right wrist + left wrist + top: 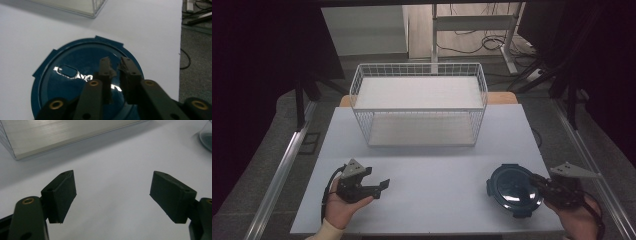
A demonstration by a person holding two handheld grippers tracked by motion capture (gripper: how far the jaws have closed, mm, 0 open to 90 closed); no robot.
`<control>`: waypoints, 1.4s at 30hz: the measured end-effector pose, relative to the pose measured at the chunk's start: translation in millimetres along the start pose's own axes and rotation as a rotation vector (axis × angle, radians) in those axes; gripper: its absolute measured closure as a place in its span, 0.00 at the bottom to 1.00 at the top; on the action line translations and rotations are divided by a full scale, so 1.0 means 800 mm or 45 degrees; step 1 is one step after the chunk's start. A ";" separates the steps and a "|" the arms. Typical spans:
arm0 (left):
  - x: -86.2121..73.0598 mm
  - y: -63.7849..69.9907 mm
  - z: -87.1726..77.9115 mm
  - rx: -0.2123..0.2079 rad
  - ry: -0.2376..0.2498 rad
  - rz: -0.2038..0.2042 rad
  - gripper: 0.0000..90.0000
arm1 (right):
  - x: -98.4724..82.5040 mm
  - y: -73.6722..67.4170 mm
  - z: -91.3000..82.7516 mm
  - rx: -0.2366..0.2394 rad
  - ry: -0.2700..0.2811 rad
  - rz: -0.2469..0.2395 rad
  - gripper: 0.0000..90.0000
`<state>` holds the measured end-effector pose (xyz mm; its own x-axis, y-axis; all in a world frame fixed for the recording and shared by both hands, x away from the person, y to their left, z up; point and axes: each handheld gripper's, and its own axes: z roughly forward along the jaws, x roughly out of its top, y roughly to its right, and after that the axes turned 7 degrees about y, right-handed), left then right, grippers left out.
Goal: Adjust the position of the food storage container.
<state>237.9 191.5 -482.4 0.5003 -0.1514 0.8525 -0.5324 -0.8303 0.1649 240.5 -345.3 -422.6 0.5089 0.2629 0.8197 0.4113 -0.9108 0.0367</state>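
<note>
Glossy dark-blue round lid [82,82] with notched tabs, right claw [117,65] nearly together above it — left claw [112,195] apart over matte white table [112,165].

Count on the table [432,170]: one white wire basket [418,104] at 12 o'clock. One round dark-blue lid [513,189] at 4 o'clock. Two hand-held grippers: left gripper [384,184] at 8 o'clock, right gripper [536,180] at 4 o'clock.

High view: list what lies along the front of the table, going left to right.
Left gripper, its jaws apart over bare table → blue lid → right gripper, jaws nearly together at the lid's right edge.
</note>
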 end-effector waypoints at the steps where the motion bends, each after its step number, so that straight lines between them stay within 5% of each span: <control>1: 0.000 0.000 0.000 0.000 0.000 0.000 0.23 | 0.000 0.000 0.000 0.000 0.000 0.000 0.93; 7: 0.000 0.000 0.001 0.002 -0.005 0.001 0.23 | -0.014 0.023 -0.015 -0.087 -0.052 0.020 1.00; 8: 0.000 0.000 0.001 0.004 -0.007 0.000 0.23 | -0.023 0.031 -0.014 -0.146 -0.095 0.002 1.00; 14: -0.001 0.001 0.002 0.006 -0.018 -0.004 0.24 | -0.049 0.050 -0.009 -0.173 -0.183 0.044 1.00; 17: -0.001 0.003 0.001 0.010 -0.002 0.005 0.25 | -0.058 0.052 -0.004 -0.157 -0.216 0.046 1.00; 20: 0.000 0.004 0.001 0.013 0.003 0.008 0.25 | -0.064 0.049 0.002 -0.045 -0.206 0.084 1.00; 28: -0.002 0.003 0.003 0.020 -0.002 0.014 0.25 | -0.063 0.045 0.011 -0.102 -0.244 0.076 1.00; 42: -0.003 0.008 0.005 0.021 -0.002 0.040 0.26 | -0.060 0.043 0.015 -0.110 -0.258 0.046 1.00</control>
<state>236.2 184.5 -485.1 0.4845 -0.1783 0.8565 -0.5363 -0.8340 0.1297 239.6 -385.6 -467.8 0.6676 0.2800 0.6898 0.3281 -0.9424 0.0650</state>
